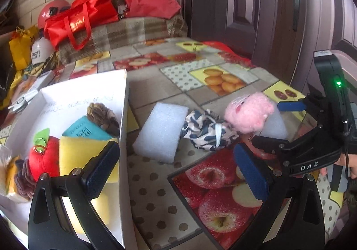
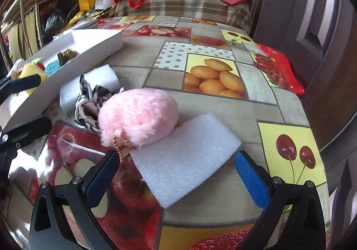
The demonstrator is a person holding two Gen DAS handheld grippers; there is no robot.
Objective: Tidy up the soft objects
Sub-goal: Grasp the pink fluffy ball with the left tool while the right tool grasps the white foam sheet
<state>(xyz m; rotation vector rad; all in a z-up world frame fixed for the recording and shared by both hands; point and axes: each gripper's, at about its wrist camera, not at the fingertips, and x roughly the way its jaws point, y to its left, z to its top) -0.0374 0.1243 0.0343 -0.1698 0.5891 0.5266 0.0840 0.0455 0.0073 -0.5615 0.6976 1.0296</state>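
A white box (image 1: 123,103) at the left holds a red plush apple (image 1: 45,157), a yellow sponge (image 1: 82,154), a teal item (image 1: 86,130) and a brown plush (image 1: 101,116). On the tablecloth lie a white foam block (image 1: 160,132), a patterned cloth (image 1: 206,129), a pink plush (image 1: 248,113) and a second foam block (image 2: 185,158). My left gripper (image 1: 176,172) is open and empty, straddling the box's right wall. My right gripper (image 2: 176,176) is open, its jaws on either side of the second foam block, with the pink plush (image 2: 138,116) just beyond. The right gripper also shows in the left view (image 1: 279,123).
Red bags (image 1: 78,20), a plaid cushion (image 1: 133,31), a yellow bag (image 1: 21,49) and a white helmet (image 1: 41,50) crowd the table's far end. A dark door (image 1: 245,5) stands to the right. The table edge curves at the right (image 2: 312,116).
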